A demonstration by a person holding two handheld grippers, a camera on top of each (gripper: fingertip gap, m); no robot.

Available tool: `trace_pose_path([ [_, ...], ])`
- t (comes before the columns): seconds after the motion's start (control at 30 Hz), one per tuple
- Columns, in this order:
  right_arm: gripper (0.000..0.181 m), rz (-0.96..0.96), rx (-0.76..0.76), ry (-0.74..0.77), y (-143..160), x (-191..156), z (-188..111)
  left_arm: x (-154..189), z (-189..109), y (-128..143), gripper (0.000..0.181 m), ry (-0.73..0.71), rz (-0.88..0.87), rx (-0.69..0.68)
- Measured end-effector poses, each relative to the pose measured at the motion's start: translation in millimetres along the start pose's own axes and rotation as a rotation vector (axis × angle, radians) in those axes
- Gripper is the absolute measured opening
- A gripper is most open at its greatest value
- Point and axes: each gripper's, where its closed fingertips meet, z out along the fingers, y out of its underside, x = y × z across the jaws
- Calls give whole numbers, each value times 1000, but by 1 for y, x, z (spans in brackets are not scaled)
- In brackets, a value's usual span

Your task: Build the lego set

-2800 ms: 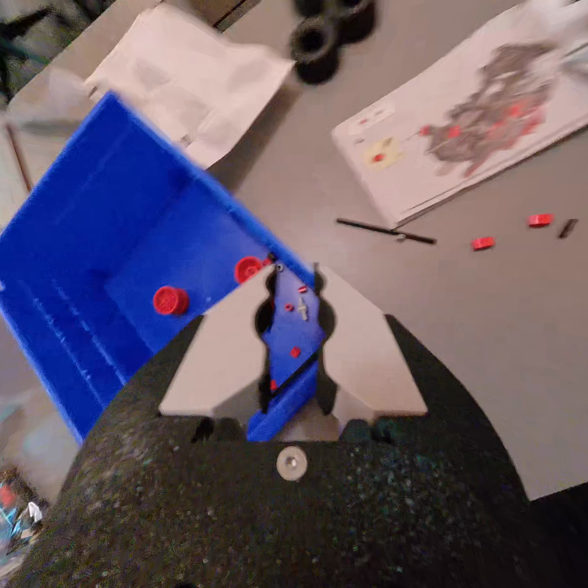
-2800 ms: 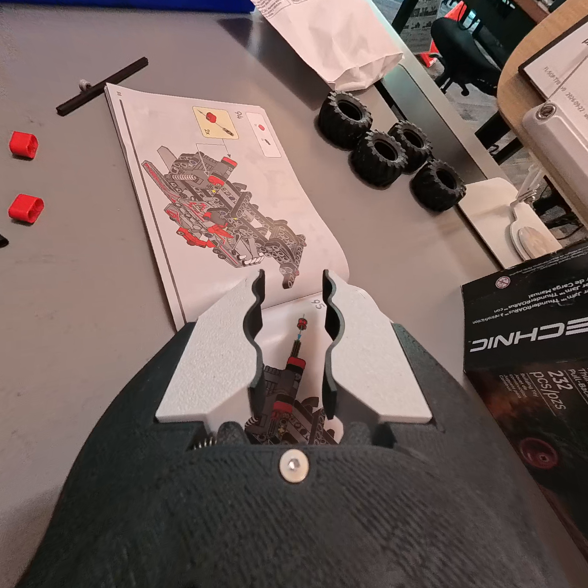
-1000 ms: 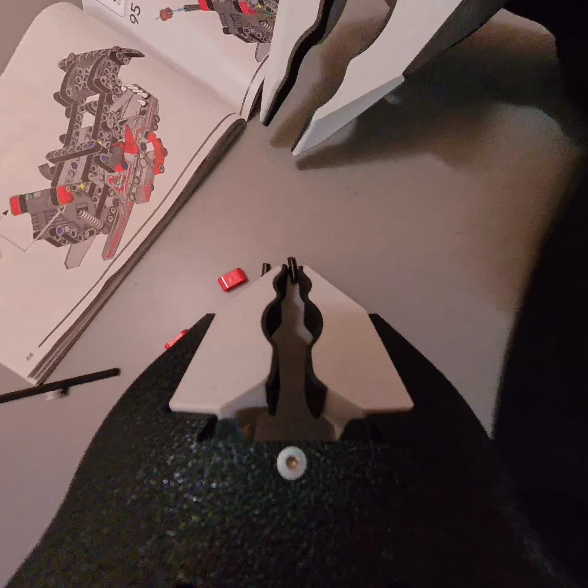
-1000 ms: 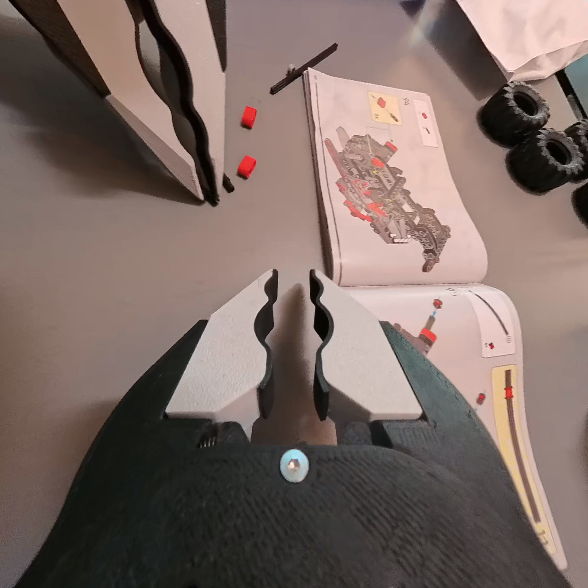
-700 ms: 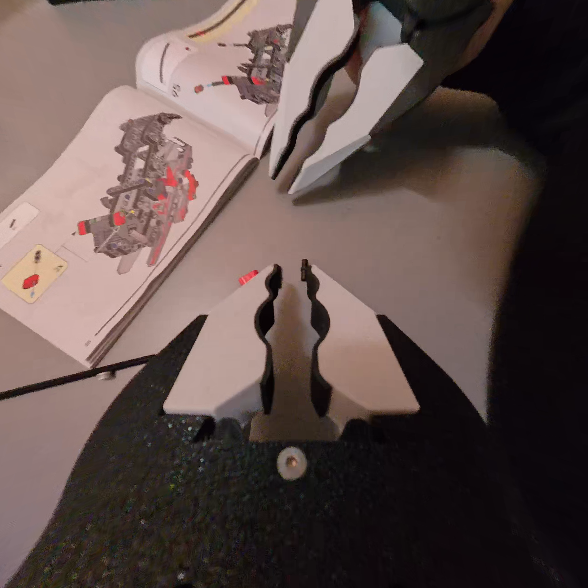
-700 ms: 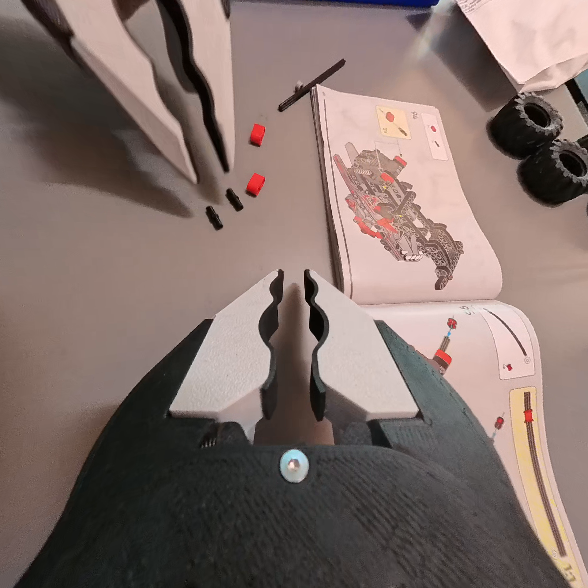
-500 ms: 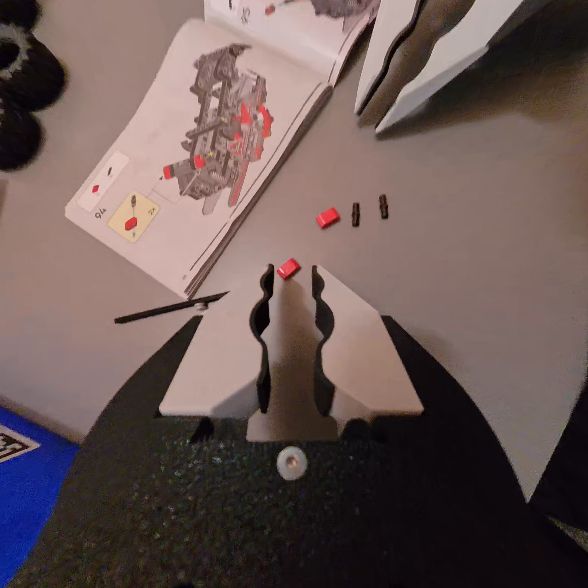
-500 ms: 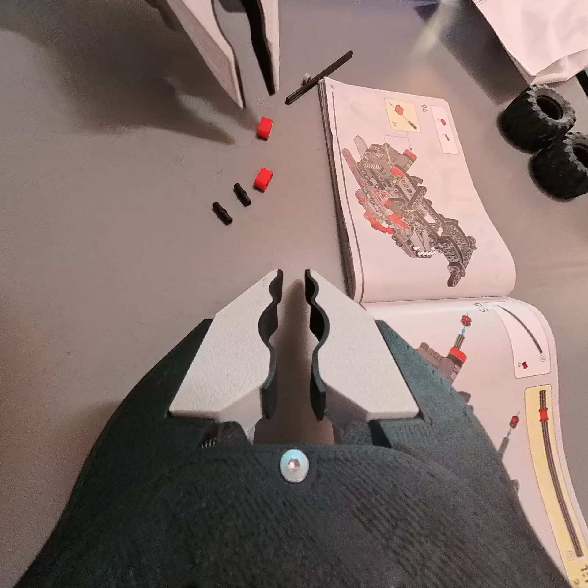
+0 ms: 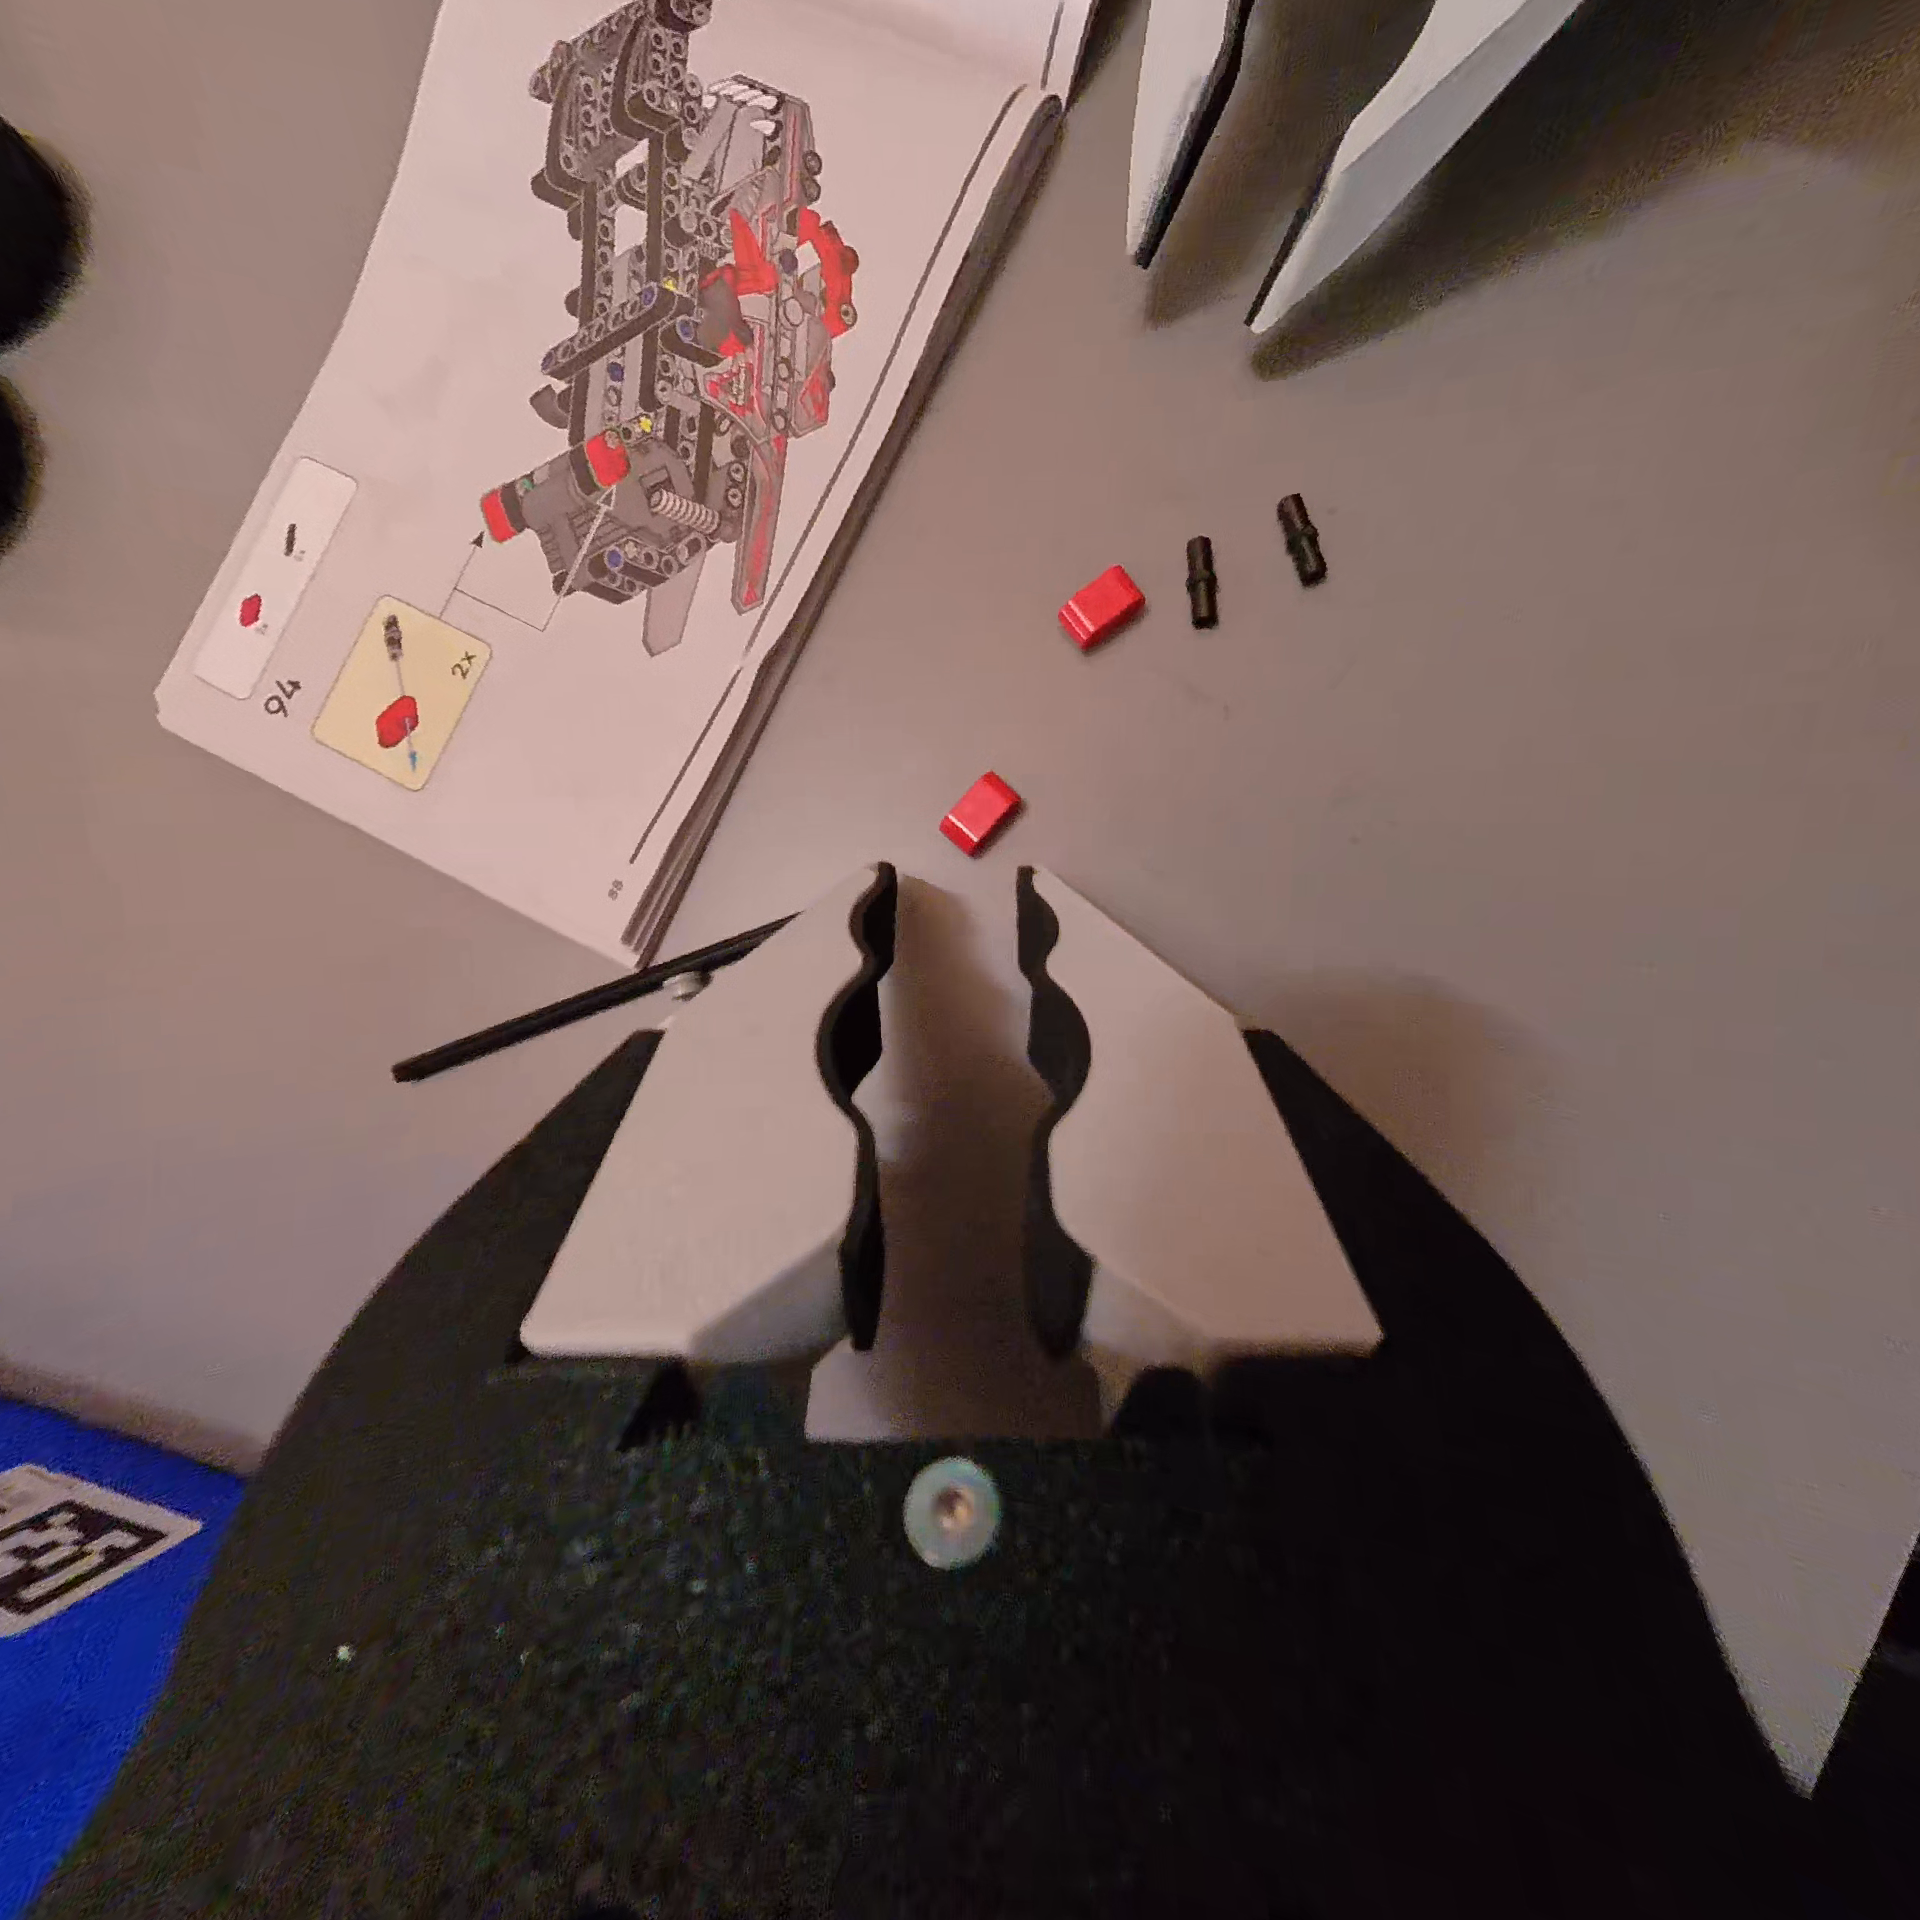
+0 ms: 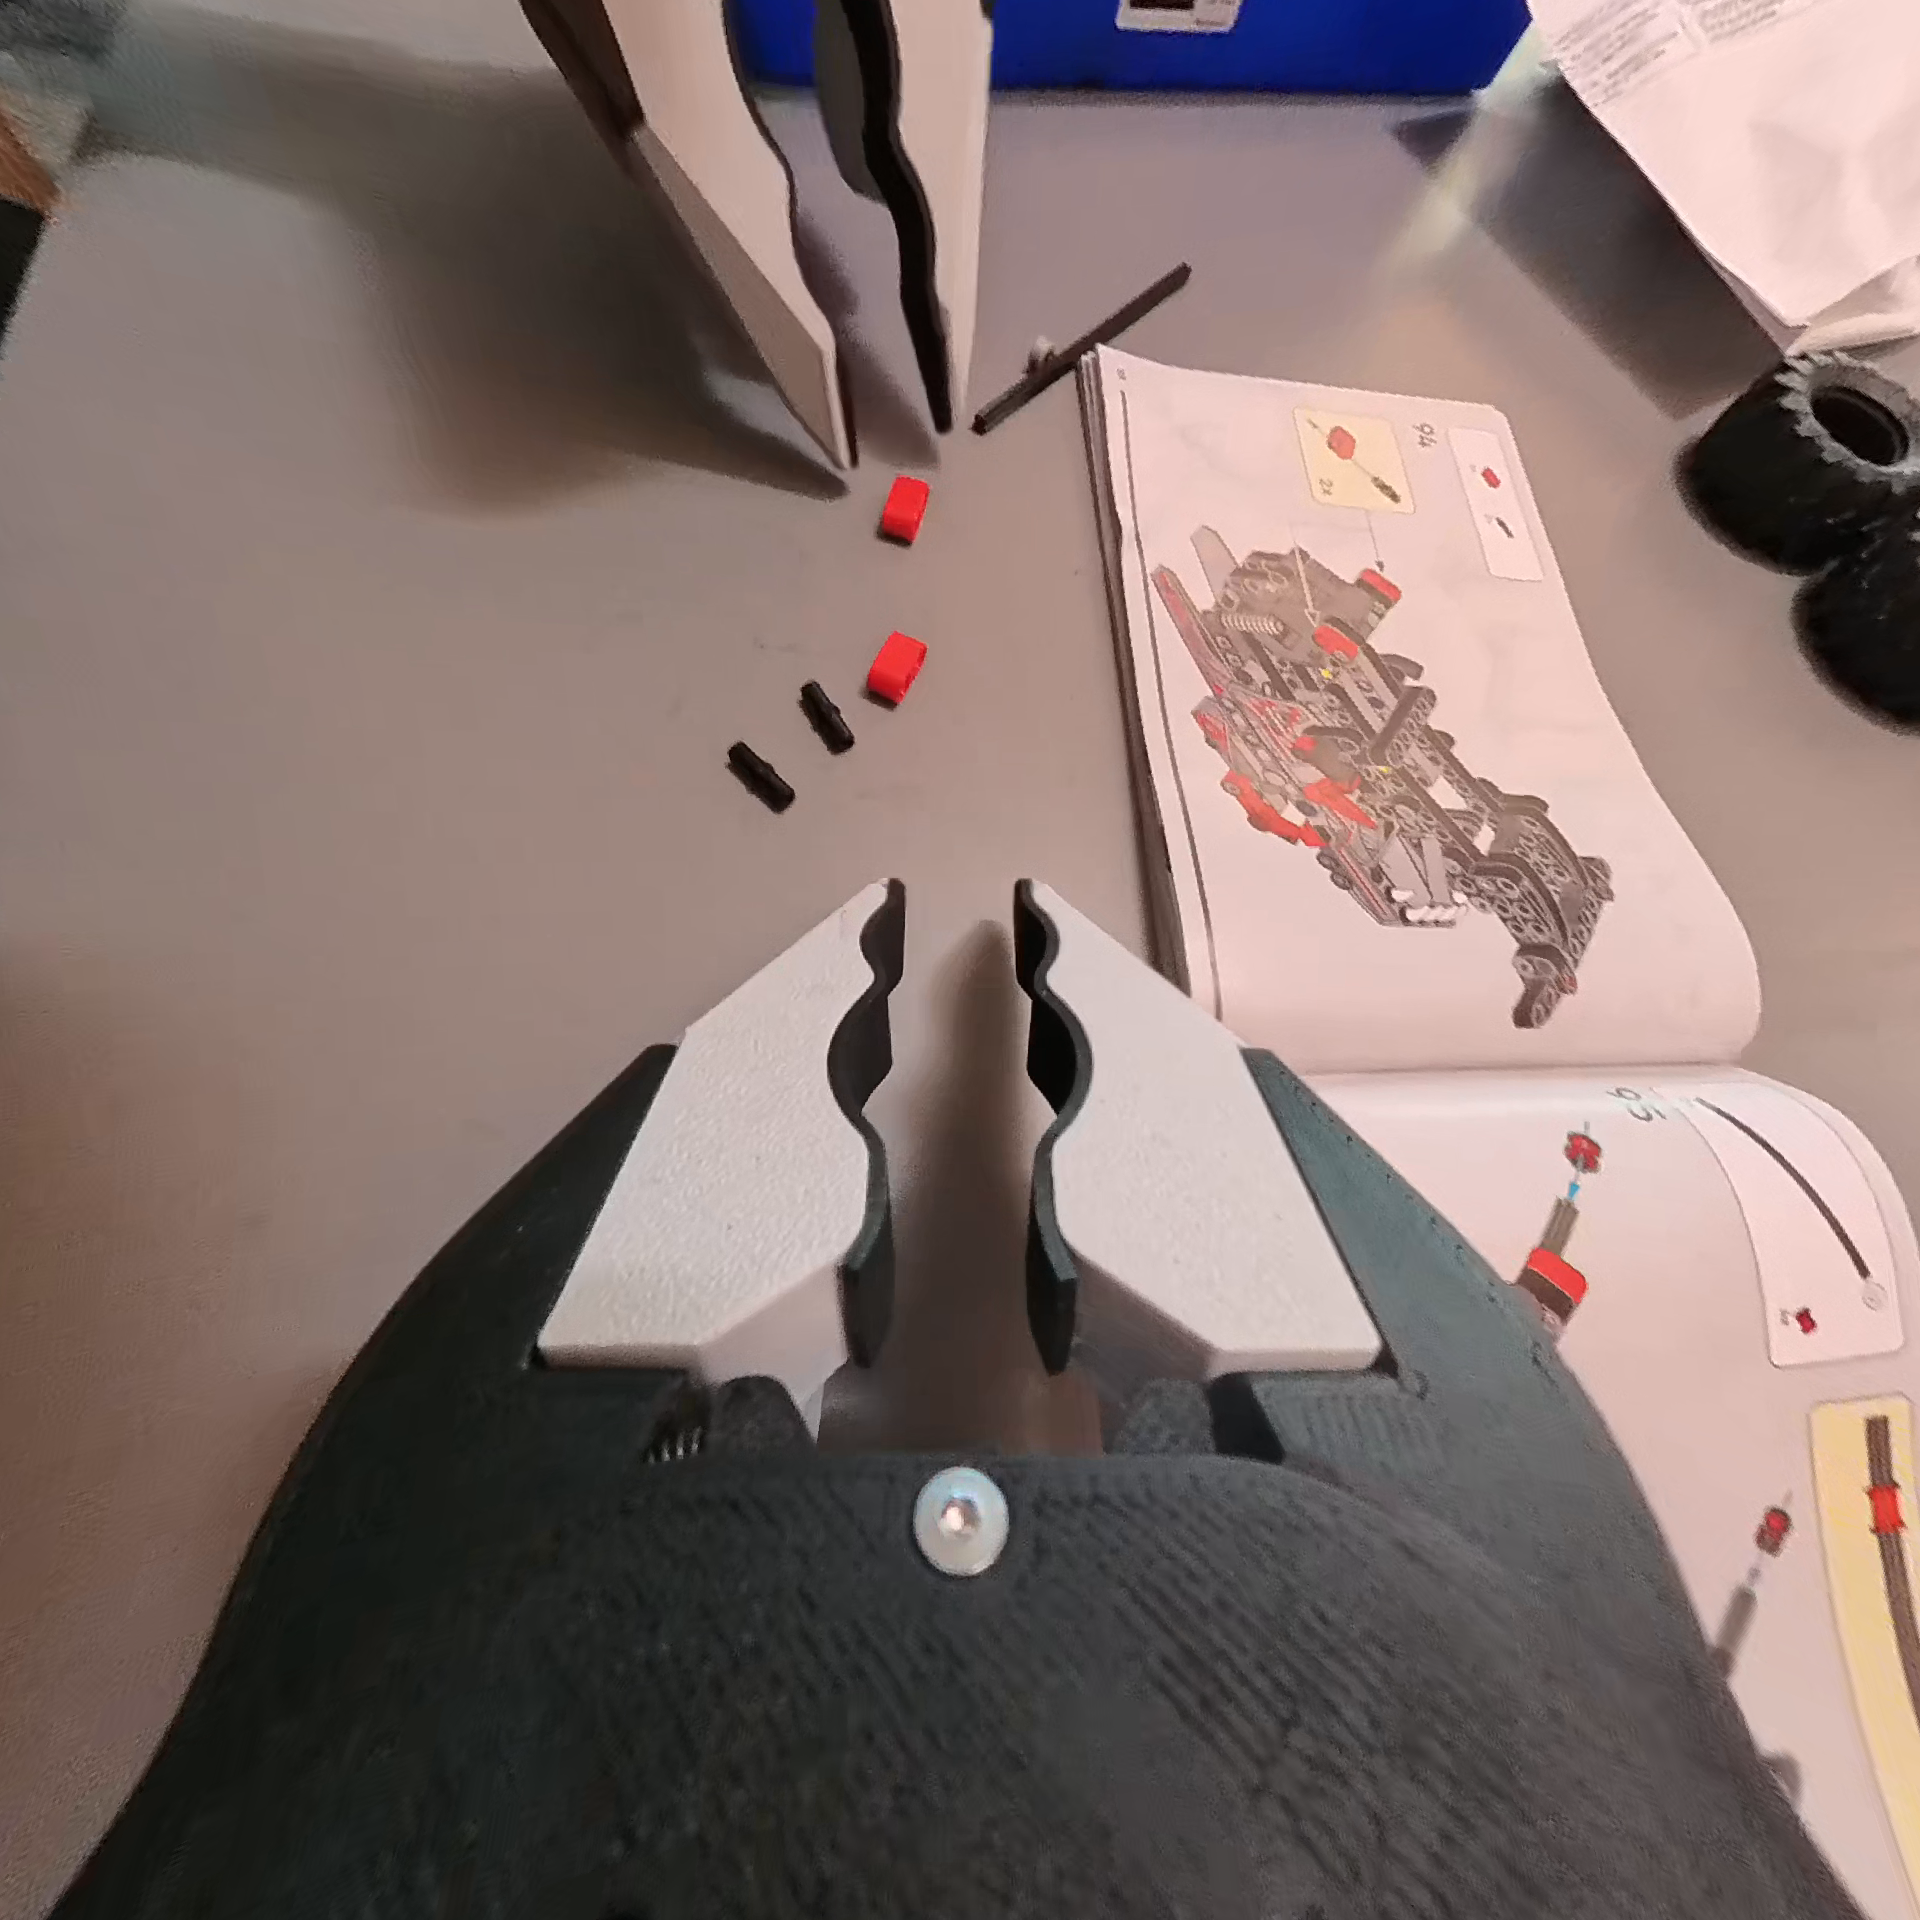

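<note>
My left gripper (image 9: 951, 883) is open and empty, poised just short of a red piece (image 9: 981, 814) at frame centre. My right gripper (image 10: 958, 899) is open too, two black pins (image 10: 795, 746) ahead. Judging by the open booklet (image 10: 1403, 727), I'm gathering parts; next, close squarely around that red piece.

A smooth grey table (image 10: 312, 831) fills both views, dimly lit, with soft shadows.
</note>
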Motion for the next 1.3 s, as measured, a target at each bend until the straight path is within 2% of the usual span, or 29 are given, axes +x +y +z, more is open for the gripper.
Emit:
trace_pose_path([
  [0.03, 20, 4, 8, -11, -2, -2, 1, 1, 1, 0, 20, 8, 8, -5],
  [0.2, 25, 32, 60, -46, -17, -8, 6, 4, 7, -11, 21, 30, 6, 17],
  [0.3, 30, 33, 73, -62, -23, -12, 10, 8, 11, -11, 8, 57, 11, -13],
  [0.37, 33, 20, 66, -49, -24, -10, 11, 9, 14, -14, 8, 50, 11, -17],
  [0.43, 31, 10, 79, -48, -28, -9, 11, 9, 14, -24, 8, 29, 33, 27],
  [0.53, 27, 22, 134, -52, -36, -4, 7, 10, 9, -55, 8, 10, 55, 163],
  [0.67, 28, 227, 250, -127, -45, 4, -8, 15, -2, -93, 8, -62, 255, 348],
  [0.77, 36, 420, 357, -267, -52, 5, -28, 22, 0, -100, 8, -71, 355, 369],
  [0.87, 39, 567, 461, -340, -59, 11, -41, 28, 2, -109, 8, -86, 428, 411],
  [1.07, 34, 736, 444, -459, -53, 7, -35, 35, 0, -123, 8, -121, 561, 439],
  [1.17, 25, 724, 398, -469, -48, 2, -28, 32, 3, -120, 8, -150, 620, 386],
  [1.3, 11, 714, 421, -495, -55, -2, -28, 35, 5, -118, 8, -153, 679, 352],
])
